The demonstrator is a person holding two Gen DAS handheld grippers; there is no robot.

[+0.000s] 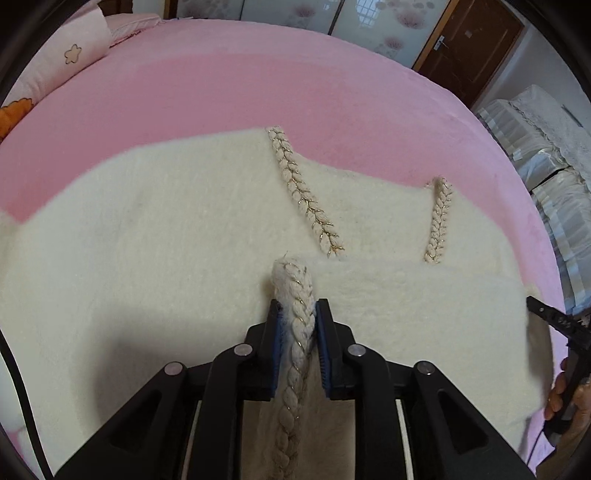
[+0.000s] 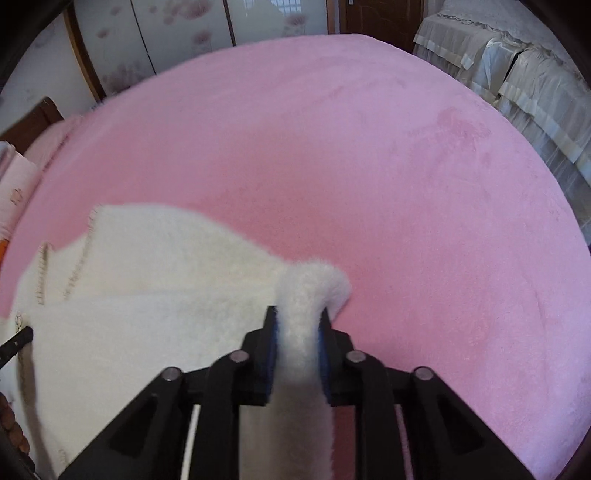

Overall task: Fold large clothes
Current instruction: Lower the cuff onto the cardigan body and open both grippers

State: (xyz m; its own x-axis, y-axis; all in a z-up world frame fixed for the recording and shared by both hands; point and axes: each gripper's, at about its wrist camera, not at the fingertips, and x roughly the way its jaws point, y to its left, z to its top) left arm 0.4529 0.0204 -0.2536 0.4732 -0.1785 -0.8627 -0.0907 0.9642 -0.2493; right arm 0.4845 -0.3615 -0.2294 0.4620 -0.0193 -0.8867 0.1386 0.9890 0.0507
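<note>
A cream fuzzy garment (image 1: 147, 258) lies spread on the pink bed (image 1: 258, 81), with two braided gold-flecked trims (image 1: 306, 199) (image 1: 439, 221) running down its front. A lower flap is folded up over the body. My left gripper (image 1: 298, 306) is shut on a third braided trim edge (image 1: 295, 354), which runs between the blue pads. In the right wrist view my right gripper (image 2: 298, 314) is shut on a fluffy edge (image 2: 314, 284) of the garment (image 2: 147, 277), at its right side beside bare pink sheet (image 2: 369, 166). The right gripper's finger (image 1: 554, 321) and a hand (image 1: 565, 398) show at the flap's far right.
Pink pillows (image 1: 74, 55) sit at the bed's far left. Beyond the bed are frosted floral sliding panels (image 1: 369, 22), a brown wooden door (image 1: 476, 44) and cloth-covered furniture (image 1: 546, 147) on the right. Bare pink sheet stretches beyond and to the right of the garment.
</note>
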